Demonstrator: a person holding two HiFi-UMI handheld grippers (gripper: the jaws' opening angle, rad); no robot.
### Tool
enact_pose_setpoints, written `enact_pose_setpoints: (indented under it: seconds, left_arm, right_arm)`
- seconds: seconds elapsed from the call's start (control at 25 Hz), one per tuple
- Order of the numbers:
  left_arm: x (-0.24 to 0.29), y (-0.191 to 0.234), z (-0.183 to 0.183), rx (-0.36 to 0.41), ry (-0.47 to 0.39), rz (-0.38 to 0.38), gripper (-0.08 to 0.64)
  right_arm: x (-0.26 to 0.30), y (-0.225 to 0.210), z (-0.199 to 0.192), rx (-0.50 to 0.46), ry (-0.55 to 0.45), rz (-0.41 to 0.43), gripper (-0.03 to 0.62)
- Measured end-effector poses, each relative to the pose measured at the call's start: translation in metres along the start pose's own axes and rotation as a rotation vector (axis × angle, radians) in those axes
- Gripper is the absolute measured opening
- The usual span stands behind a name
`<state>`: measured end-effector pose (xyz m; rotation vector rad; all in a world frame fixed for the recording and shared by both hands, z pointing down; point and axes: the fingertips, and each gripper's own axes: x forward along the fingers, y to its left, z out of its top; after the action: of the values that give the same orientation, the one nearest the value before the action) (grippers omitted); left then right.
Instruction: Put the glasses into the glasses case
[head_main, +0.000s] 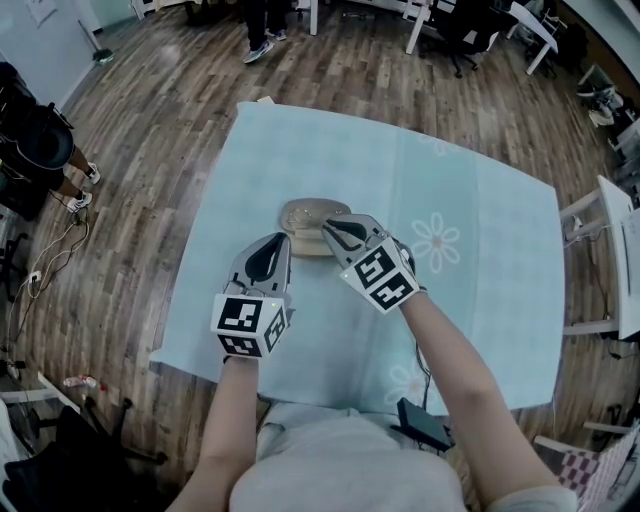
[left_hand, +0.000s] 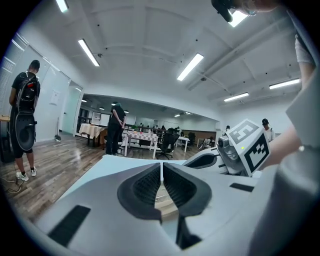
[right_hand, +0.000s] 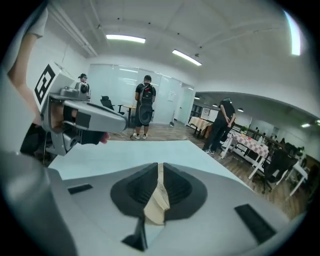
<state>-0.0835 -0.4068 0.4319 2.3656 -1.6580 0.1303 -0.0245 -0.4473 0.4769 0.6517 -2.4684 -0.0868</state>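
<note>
Can't spot the glasses anywhere, so I'm guessing they're already inside the tan case mid-desk; right tool pinches its flap, left tool sits closed just beside, only shutting remains.

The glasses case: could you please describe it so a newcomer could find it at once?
On the pale blue tablecloth, look at the middle. The glasses case is the only beige, rounded thing there, its flap pinched in the right claw.
</note>
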Motion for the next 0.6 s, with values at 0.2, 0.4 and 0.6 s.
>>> enact_pose_setpoints:
  seconds: [0.2, 0.4, 0.6]
  left_arm:
    - [-0.014, -0.017, 0.003, 0.008, -0.001, -0.021, 0.011]
    - [-0.028, -0.031, 0.013, 0.02, -0.027, -0.027, 0.009]
    - [-0.046, -0.042, 0.021, 0.035, -0.048, -0.026, 0.009]
  right_arm:
    - [-0.034, 0.008, 0.018, 0.192, -0.084, -0.009, 0.021]
    - [-0.067, 0.023, 0.04, 0.293, -0.174, 0.005, 0.009]
    - [-0.095, 0.043, 0.056, 0.301, -0.224, -0.016, 0.008]
